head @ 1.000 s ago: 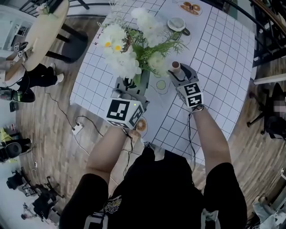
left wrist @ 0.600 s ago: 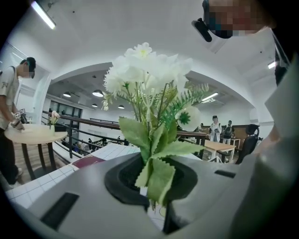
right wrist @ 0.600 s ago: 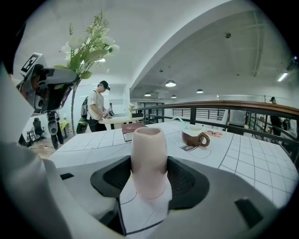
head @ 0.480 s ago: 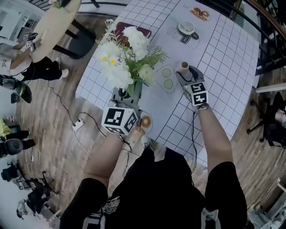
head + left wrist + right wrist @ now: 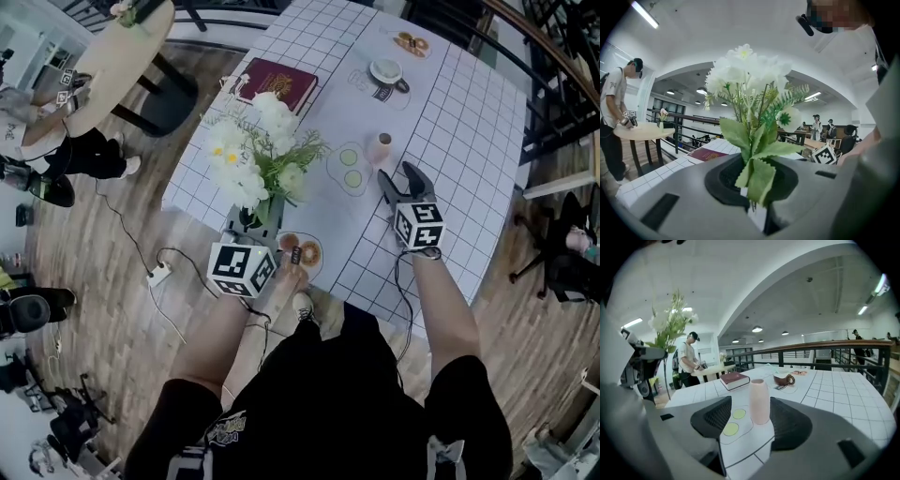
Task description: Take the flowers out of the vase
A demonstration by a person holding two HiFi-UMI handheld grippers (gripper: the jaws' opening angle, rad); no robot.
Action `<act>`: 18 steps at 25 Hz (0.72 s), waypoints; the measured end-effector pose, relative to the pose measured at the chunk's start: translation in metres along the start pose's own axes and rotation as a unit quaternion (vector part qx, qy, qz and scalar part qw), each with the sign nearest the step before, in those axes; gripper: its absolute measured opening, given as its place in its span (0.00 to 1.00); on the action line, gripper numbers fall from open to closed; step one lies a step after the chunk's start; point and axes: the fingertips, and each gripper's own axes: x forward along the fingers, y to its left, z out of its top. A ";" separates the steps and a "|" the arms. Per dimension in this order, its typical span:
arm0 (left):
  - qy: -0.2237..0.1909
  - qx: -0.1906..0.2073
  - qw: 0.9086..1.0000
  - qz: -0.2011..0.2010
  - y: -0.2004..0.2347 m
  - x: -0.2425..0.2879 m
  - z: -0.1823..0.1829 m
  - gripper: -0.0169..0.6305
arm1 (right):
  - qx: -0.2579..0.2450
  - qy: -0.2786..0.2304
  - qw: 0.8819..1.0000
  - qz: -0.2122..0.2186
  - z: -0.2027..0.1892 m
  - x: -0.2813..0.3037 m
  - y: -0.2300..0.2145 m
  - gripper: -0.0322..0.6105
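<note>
While the left claw point(image 5: 251, 217) pinches the flowers point(image 5: 255, 155) upright, they're clear left of the vase point(image 5: 380, 147). The right claw point(image 5: 401, 176) is spread, nearer it.

The flowers point(image 5: 750, 93) in the left hand-held gripper point(image 5: 755, 190) look like cloth, with matt leaves and pinked edges. Both it and the right hand-held gripper point(image 5: 752, 422) are matt grey plastic with finely textured black pads point(image 5: 712, 416). Ahead of the right one, a smooth, matt pink vase point(image 5: 759, 401) stands on a smooth white gridded surface point(image 5: 834, 390). The floor point(image 5: 122, 281) below is wood plank.
</note>
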 end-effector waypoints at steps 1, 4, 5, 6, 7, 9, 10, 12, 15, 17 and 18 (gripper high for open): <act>0.000 -0.001 1.000 0.000 0.002 -0.008 -0.001 0.11 | 0.017 -0.011 1.000 -0.004 0.005 -0.010 0.004 0.45; -0.001 -0.005 1.000 -0.004 0.006 -0.027 -0.004 0.11 | 0.064 -0.029 0.997 -0.008 0.016 -0.039 0.018 0.42; -0.001 -0.008 1.000 -0.004 0.007 -0.034 -0.005 0.11 | 0.079 -0.033 0.996 -0.007 0.019 -0.048 0.024 0.26; -0.001 -0.011 1.000 -0.005 0.008 -0.041 -0.006 0.11 | 0.089 -0.038 0.995 -0.007 0.022 -0.058 0.031 0.12; -0.001 -0.013 1.000 -0.005 0.009 -0.048 -0.008 0.11 | 0.095 -0.042 0.995 -0.006 0.025 -0.068 0.038 0.10; 0.000 -0.016 1.000 -0.008 0.009 -0.064 -0.011 0.11 | 0.094 -0.049 0.994 -0.002 0.030 -0.087 0.056 0.09; 0.002 -0.017 1.000 -0.009 0.009 -0.072 -0.013 0.11 | 0.091 -0.052 0.994 -0.001 0.032 -0.096 0.066 0.09; 0.003 -0.019 1.000 -0.013 0.008 -0.088 -0.017 0.11 | 0.085 -0.059 0.995 0.000 0.036 -0.114 0.084 0.09; 0.001 -0.022 0.999 -0.024 0.006 -0.103 -0.018 0.11 | 0.084 -0.074 0.994 0.000 0.047 -0.138 0.105 0.09; 0.002 -0.024 0.999 -0.030 0.004 -0.118 -0.019 0.11 | 0.088 -0.080 0.993 0.003 0.048 -0.152 0.124 0.09; 0.002 -0.025 0.999 -0.033 0.002 -0.126 -0.019 0.11 | 0.088 -0.082 0.993 0.006 0.048 -0.159 0.134 0.09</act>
